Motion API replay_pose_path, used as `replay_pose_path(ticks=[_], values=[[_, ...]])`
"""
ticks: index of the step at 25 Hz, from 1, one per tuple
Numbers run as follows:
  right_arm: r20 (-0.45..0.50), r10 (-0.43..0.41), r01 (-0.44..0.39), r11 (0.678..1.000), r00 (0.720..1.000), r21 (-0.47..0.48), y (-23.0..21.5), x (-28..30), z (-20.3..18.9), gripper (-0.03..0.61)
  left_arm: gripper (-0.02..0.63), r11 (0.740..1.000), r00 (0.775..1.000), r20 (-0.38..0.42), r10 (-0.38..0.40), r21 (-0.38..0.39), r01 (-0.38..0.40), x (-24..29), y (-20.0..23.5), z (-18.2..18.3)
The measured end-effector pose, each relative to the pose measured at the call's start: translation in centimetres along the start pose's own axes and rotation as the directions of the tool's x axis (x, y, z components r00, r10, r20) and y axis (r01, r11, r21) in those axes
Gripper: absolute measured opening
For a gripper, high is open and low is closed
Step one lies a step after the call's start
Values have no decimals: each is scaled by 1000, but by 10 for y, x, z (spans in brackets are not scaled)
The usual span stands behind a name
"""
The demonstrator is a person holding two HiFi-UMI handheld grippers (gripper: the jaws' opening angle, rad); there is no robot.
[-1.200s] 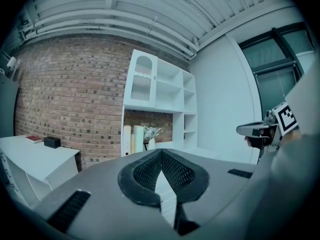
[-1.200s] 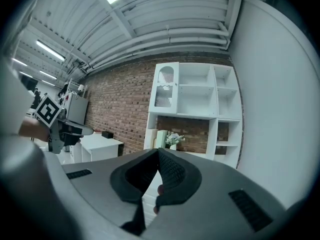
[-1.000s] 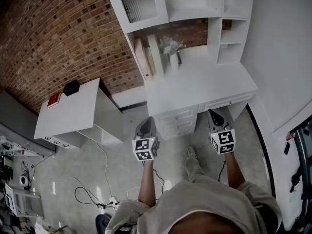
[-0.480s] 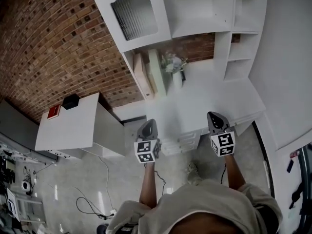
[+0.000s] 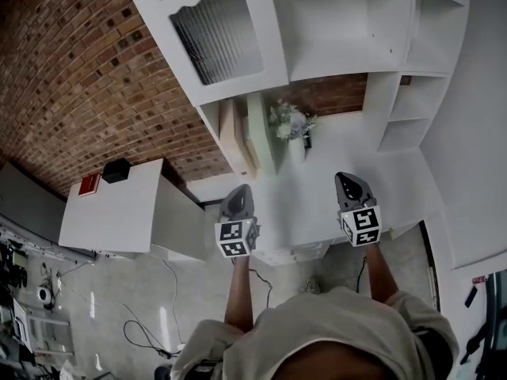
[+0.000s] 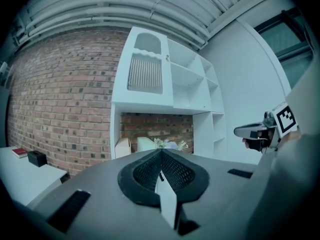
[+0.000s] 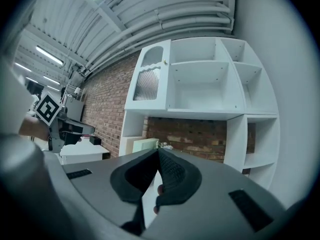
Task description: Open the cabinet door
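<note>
Head view shows a closed, white, ribbed-paned cabinet door (image 5: pixel 218 38).

1. A staged study corner set up inside an industrial hall or lab, not a lived-in home;
2. Homely part: a white desk (image 5: pixel 317 192) under a shelf unit (image 5: pixel 341 46), a ribbed-glass cabinet door (image 5: pixel 218 38) and a vase of flowers (image 5: pixel 295 137), all against a brick wall (image 5: pixel 87 70);
3. Hall part: bare ceiling pipes (image 7: pixel 165 14) and strip lights (image 7: pixel 50 55) overhead;
4. Loose cables (image 5: pixel 173 295) trail over the grey floor (image 5: pixel 103 291); cluttered equipment (image 5: pixel 16 275) crowds the left edge.
</note>
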State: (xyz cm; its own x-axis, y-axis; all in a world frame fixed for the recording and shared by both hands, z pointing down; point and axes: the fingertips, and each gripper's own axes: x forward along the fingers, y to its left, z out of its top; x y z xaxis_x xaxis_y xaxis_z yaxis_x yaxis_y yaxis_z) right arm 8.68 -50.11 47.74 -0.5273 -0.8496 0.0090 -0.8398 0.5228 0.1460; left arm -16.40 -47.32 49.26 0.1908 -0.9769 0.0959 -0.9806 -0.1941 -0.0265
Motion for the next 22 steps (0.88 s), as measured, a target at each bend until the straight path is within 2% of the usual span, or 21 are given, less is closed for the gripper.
replay_pose_path(ticks=[11, 17, 22], values=[[-13, 46, -46, 999, 999, -6, -7, 71, -9, 14, 27, 999, 999, -16, 33, 11, -33, 52, 37, -3], [-36, 17, -18, 1000, 999, -11, 7, 81, -16, 14, 26, 1000, 1000, -19, 4, -3, -4, 57, 51, -7], [-18, -16, 15, 1000, 1000, -21, 8, 91, -1, 14, 27, 1000, 1000, -3, -13, -6, 13, 56, 56, -1]])
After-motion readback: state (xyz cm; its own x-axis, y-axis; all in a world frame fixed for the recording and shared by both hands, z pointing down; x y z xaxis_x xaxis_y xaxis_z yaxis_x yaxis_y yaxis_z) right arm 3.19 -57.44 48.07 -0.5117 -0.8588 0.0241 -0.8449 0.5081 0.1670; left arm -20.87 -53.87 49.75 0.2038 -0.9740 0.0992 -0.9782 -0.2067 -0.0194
